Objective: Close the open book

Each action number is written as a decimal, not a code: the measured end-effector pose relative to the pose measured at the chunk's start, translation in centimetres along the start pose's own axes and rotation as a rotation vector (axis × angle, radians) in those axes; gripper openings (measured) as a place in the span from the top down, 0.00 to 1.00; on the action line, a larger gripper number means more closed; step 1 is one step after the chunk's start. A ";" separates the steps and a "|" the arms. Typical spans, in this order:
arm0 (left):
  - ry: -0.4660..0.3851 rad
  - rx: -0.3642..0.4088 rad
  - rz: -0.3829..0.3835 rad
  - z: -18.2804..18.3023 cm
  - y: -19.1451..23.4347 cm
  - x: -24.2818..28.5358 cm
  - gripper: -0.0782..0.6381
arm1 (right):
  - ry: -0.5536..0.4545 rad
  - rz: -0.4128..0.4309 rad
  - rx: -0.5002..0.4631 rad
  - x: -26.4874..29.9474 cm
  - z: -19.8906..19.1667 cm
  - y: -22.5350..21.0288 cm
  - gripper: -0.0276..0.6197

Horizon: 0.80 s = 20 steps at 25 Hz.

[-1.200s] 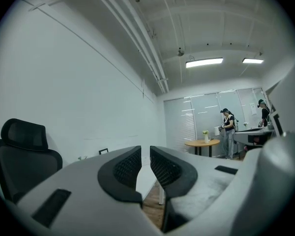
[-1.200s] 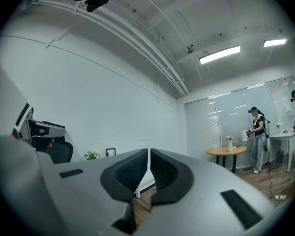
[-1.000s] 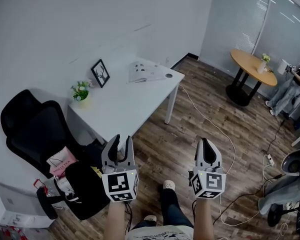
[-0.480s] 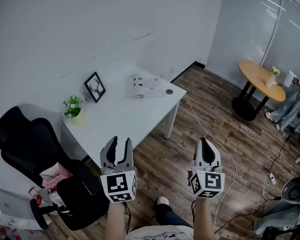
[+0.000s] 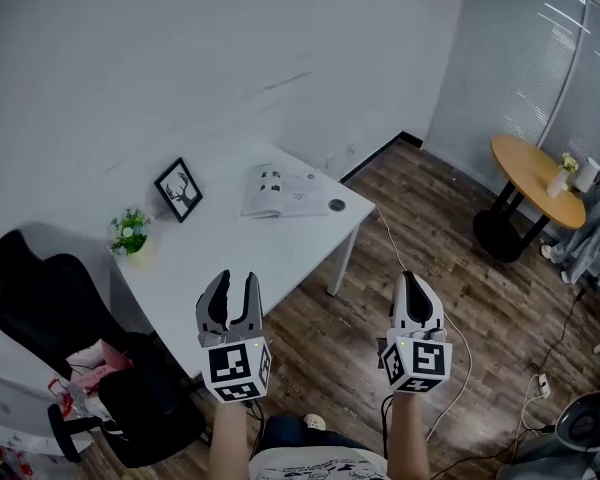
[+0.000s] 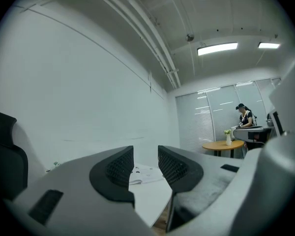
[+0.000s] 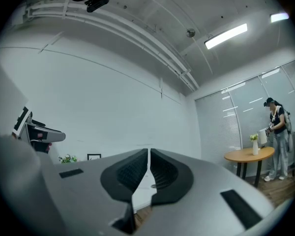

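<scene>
Head view looks down on a dark wood-plank floor (image 5: 480,298) filling the lower right of the frame. A white rectangular table (image 5: 230,243) stands at centre left against the pale wall. A black office chair (image 5: 40,298) sits at the lower left, and a round wooden table (image 5: 535,173) at the right edge.

Both grippers hover at the bottom centre, well apart from the white table. The left gripper (image 5: 232,290) is released: its jaws have just been opening and stand apart with nothing between them (the left gripper view shows only the far table through the gap). The right gripper (image 5: 416,282) is clenched on nothing, its jaws together.

The open white book (image 5: 280,190) lies flat near the table's far right corner, pages up. Left of it stands a black picture frame (image 5: 178,189), then a small green potted plant (image 5: 130,232).
</scene>
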<state>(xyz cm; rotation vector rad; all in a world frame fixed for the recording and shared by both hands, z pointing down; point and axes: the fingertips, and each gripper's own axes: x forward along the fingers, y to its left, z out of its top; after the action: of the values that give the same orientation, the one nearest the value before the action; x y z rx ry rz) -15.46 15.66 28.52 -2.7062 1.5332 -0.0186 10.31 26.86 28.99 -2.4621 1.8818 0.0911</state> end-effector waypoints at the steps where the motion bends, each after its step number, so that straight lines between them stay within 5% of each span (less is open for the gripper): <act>1: 0.005 0.002 0.004 -0.2 -0.1 0.6 0.69 | 0.003 0.001 0.003 0.6 -0.2 -0.3 0.91; 20: 0.066 -0.017 0.000 -4.4 1.2 17.7 0.69 | 0.054 -0.007 0.014 17.2 -4.9 -4.0 0.91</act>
<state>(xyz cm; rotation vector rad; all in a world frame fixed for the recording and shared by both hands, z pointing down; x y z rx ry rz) -7.44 -0.25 32.79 -2.7447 1.5577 -0.0964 18.75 11.01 32.67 -2.4868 1.8870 0.0112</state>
